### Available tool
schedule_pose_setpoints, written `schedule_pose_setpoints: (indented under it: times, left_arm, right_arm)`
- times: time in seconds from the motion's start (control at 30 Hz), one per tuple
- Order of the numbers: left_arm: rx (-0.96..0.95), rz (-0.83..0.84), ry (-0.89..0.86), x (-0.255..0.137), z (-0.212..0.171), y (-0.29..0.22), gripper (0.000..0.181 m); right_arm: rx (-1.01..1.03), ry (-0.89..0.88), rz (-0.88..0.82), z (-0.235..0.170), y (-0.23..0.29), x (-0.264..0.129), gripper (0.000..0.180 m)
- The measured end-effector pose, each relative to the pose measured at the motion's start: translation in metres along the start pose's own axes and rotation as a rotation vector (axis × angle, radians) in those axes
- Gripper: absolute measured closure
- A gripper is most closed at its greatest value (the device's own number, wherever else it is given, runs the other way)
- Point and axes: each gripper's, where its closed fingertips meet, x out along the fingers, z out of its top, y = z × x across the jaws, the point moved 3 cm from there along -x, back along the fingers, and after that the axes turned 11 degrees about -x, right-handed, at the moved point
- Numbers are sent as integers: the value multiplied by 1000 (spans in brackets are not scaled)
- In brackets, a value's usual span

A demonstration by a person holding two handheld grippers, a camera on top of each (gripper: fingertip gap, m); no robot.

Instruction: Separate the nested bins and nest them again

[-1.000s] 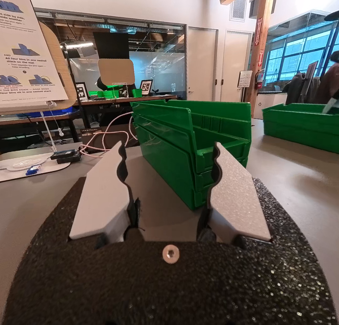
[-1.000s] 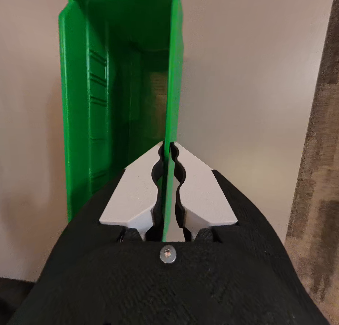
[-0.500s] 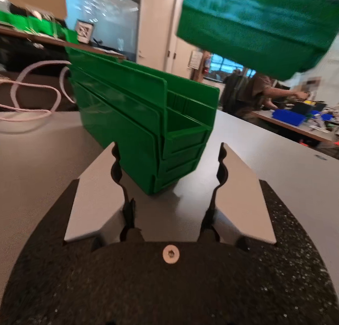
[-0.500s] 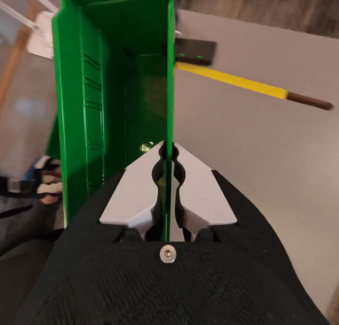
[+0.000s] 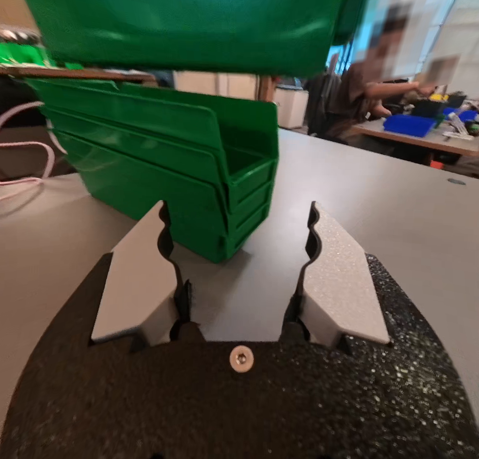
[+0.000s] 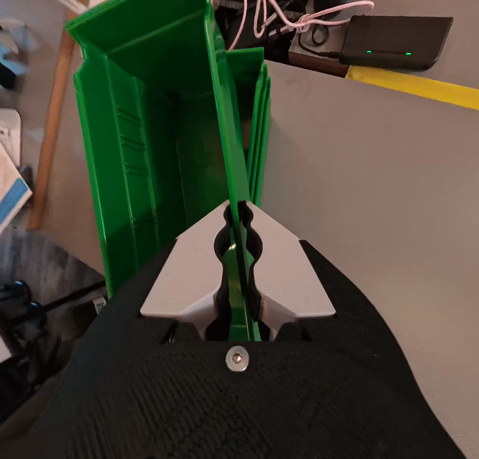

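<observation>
**Lowering the carried bin onto the nested stack**

The right gripper [image 6: 238, 205] is clenched on one long side wall of the carried bin [image 6: 155, 146], the wall being pinched between both fingers near its end. In the left wrist view the carried bin [image 5: 181, 24] is seen in the air, directly above the nested stack [image 5: 160, 166], clear of it and not yet entered. The nested stack, which appears to consist of three green bins, rests on the grey table [image 5: 363, 213]. The left gripper [image 5: 239, 206] is released, its fingers spread wide, and is held low just in front of the stack's near corner; nothing is gripped by it.

The step in hand is judged to be re-nesting, with one bin left to seat.

For a clean seating, the following is recommended:

- The carried bin should be brought level, since a one-wall grip lets the far side droop.
- Its long axis should be aligned with that of the stack. In the right wrist view the stack [image 6: 260, 135] shows offset to the right of the carried bin, so a sideways correction is probably needed.
- The descent should be made straight down, without sliding along the stack's rims.
- The stack may be steadied by the left gripper against its near end, so that it is not pushed across the table.
- The grip should be let go only once the bin sits fully inside the stack.
</observation>
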Motion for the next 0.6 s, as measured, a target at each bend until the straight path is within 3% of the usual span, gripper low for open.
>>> schedule_pose_setpoints:
  times: [0.27, 0.6]
  left_arm:
    - [-61, 80, -122, -18, 15, 28, 78]
    - [-48, 102, -117, -21, 13, 30, 80]
  right_arm:
    - [172, -83, 66, 5, 5, 24, 177]
    - [94, -32, -42, 11, 17, 40, 176]
